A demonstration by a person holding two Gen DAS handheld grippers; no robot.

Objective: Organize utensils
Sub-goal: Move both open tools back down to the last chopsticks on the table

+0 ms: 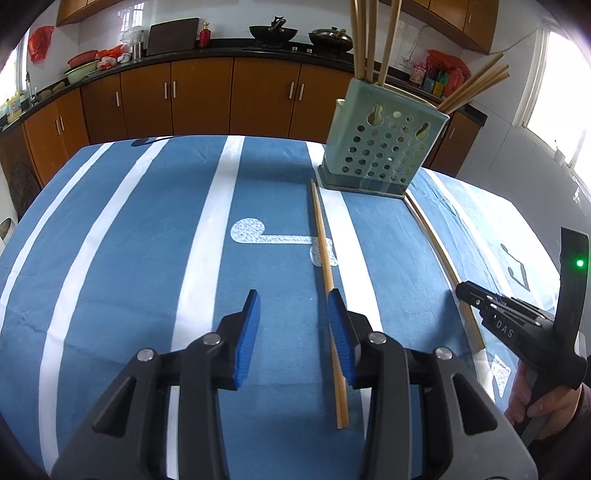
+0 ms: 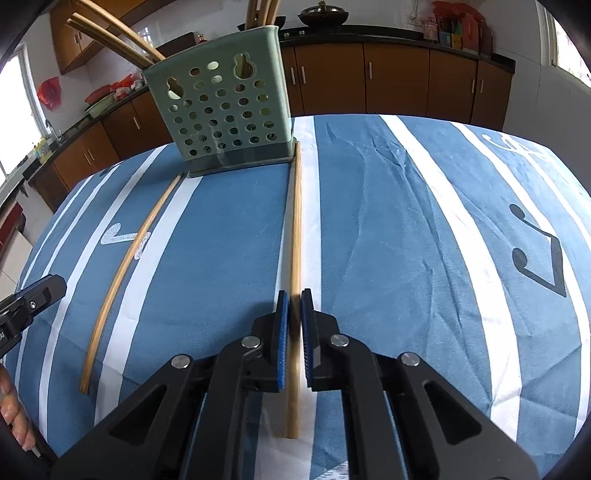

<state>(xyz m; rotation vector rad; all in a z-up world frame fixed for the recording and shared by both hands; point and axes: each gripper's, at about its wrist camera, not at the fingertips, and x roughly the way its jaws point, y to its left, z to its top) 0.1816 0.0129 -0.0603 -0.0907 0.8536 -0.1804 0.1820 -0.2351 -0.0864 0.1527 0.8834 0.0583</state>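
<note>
A green perforated utensil holder point(image 1: 380, 147) point(image 2: 225, 110) stands on the blue striped tablecloth and holds several wooden chopsticks. Two loose chopsticks lie on the cloth. My left gripper point(image 1: 295, 314) is open above one chopstick point(image 1: 325, 266), which runs under its right finger; that chopstick also shows at the left in the right wrist view point(image 2: 122, 269). My right gripper point(image 2: 294, 314) is shut on the other chopstick point(image 2: 296, 229), whose far tip touches the holder's base. This chopstick point(image 1: 439, 254) and the right gripper point(image 1: 480, 302) show at the right in the left wrist view.
The table point(image 1: 129, 258) is covered with a blue cloth with white stripes and music notes. Brown kitchen cabinets and a counter with woks point(image 1: 273, 33) run behind it. A hand point(image 1: 546, 410) holds the right gripper's handle.
</note>
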